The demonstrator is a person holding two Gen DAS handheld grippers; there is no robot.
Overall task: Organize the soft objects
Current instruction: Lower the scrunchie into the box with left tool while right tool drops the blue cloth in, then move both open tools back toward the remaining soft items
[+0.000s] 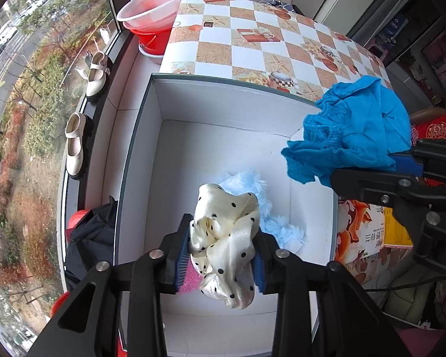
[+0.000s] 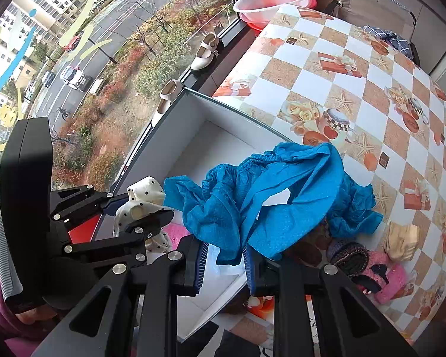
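The cream dotted cloth (image 1: 226,247) hangs between the pads of the left tool (image 1: 221,255), low in the middle of the left view, over the open white box (image 1: 193,110). A bit of pink cloth (image 1: 190,279) sits by the left pad. I cannot tell if the pads still squeeze it. A fluffy light blue thing (image 1: 282,232) lies on the box floor beneath. At the right edge, the right tool (image 2: 223,263) points steeply down and pinches the blue cloth (image 2: 282,196) tight above the box's corner. Past the box lies the checkered tabletop (image 1: 252,41). Two cream shoes (image 1: 98,77) stand on the sill at left. A pink basin (image 1: 154,6) sits at the top.
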